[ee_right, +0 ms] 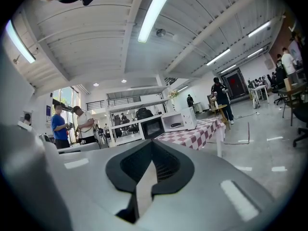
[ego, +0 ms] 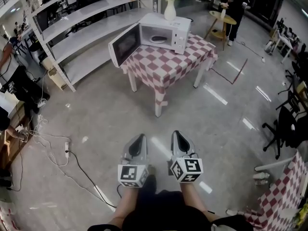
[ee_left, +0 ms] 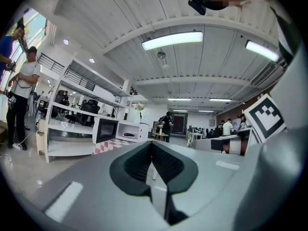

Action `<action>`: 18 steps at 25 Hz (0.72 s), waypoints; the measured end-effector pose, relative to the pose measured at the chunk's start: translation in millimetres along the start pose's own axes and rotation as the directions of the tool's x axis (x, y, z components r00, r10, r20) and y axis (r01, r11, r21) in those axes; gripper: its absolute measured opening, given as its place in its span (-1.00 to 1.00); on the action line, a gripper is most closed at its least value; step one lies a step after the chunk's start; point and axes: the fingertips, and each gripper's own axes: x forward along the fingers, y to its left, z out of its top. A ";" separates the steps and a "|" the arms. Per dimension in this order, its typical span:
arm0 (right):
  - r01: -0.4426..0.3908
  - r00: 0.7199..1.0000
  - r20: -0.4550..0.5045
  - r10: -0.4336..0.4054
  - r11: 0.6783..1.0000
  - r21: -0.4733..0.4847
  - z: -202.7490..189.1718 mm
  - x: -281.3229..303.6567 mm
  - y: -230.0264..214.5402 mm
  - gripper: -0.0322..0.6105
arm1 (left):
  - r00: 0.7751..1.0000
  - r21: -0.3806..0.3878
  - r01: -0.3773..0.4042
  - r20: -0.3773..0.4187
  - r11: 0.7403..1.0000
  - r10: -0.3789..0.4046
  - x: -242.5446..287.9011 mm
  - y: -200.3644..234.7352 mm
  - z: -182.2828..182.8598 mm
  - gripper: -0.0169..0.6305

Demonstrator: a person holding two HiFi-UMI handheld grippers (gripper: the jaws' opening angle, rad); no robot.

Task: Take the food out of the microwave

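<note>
A white microwave (ego: 166, 30) stands on a table with a red-and-white checked cloth (ego: 166, 66), far ahead of me. Its door (ego: 124, 44) hangs open to the left, and a dish of food (ego: 158, 39) lies inside. A white vase of flowers (ego: 170, 9) sits on top. My left gripper (ego: 139, 138) and right gripper (ego: 176, 134) are held low near my body, side by side, both shut and empty. The left gripper view shows the shut left gripper (ee_left: 152, 144) and the distant microwave (ee_left: 129, 131). The right gripper (ee_right: 153, 143) points toward the microwave (ee_right: 180, 120).
Long white shelving (ego: 82, 30) runs behind and left of the table. Cables and a power strip (ego: 66, 150) lie on the floor at left. A round side table (ego: 222, 18) with a person stands at back right. Office chairs (ego: 288, 124) and another checked table (ego: 284, 191) are at right.
</note>
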 end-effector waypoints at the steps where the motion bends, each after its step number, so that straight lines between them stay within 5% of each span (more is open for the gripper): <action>1: 0.003 1.000 0.001 -0.003 1.000 -0.001 1.2 6.0 -0.1 -0.90 | 1.000 -0.002 0.001 0.001 1.000 -0.001 5.0 4.5 1.4 -0.92; 18: 0.018 0.999 0.035 -0.017 1.000 -0.019 22.7 103.8 5.4 -0.90 | 1.000 -0.004 0.027 0.015 1.000 -0.027 82.4 73.9 14.9 -0.92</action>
